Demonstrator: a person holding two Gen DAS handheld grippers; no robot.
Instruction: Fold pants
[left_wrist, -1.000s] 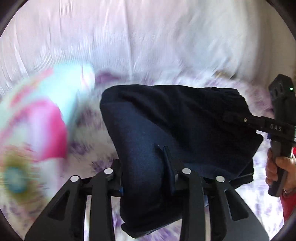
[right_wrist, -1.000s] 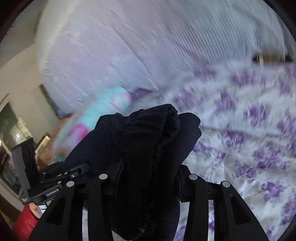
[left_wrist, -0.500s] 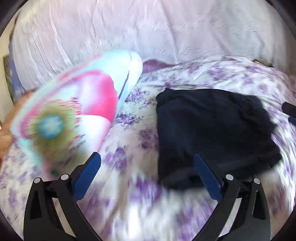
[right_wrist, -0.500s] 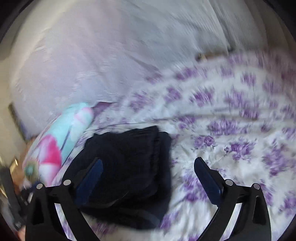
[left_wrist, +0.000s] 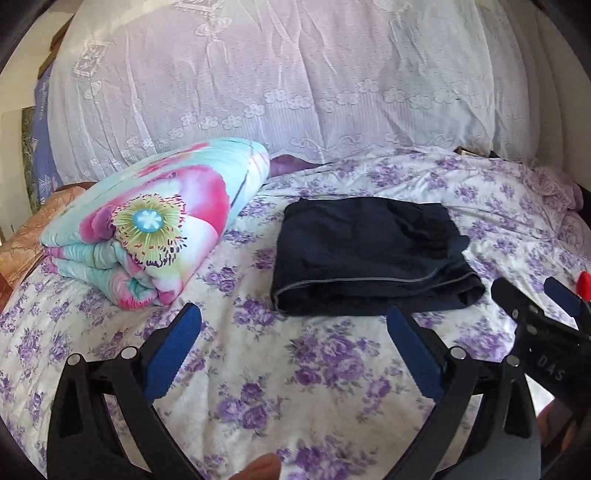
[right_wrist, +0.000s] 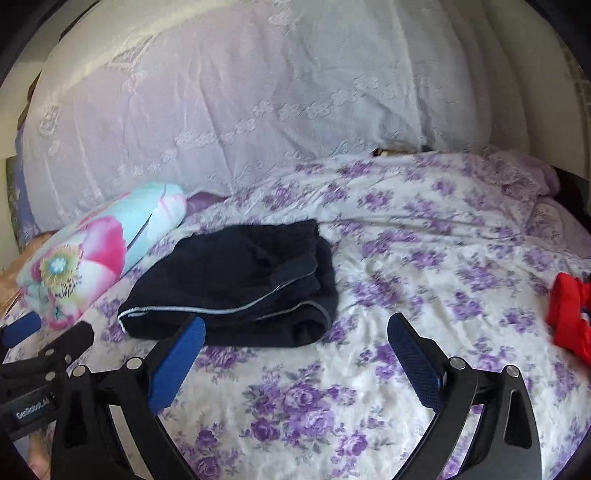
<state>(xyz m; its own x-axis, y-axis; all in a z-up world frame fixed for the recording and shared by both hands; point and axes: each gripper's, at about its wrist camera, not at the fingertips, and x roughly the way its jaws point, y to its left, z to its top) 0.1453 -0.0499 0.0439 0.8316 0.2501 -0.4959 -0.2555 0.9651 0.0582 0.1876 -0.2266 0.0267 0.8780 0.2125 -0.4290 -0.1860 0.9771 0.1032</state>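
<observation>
The dark navy pants (left_wrist: 369, 254) lie folded in a flat rectangular bundle on the purple-flowered bedsheet (left_wrist: 295, 369); they also show in the right wrist view (right_wrist: 240, 284). My left gripper (left_wrist: 291, 325) is open and empty, held back from the near edge of the pants. My right gripper (right_wrist: 295, 332) is open and empty, just in front of the pants' right end. The right gripper also shows at the right edge of the left wrist view (left_wrist: 535, 314), and the left one at the lower left of the right wrist view (right_wrist: 44, 354).
A folded flowery quilt (left_wrist: 155, 221) lies left of the pants. A white lace-covered headboard or pillow stack (left_wrist: 277, 81) stands behind. A red garment (right_wrist: 569, 314) lies on the bed at the right.
Both grippers were shut on the pants and held them up. They have let go, opened, and pulled back; the pants now lie folded on the bed.
</observation>
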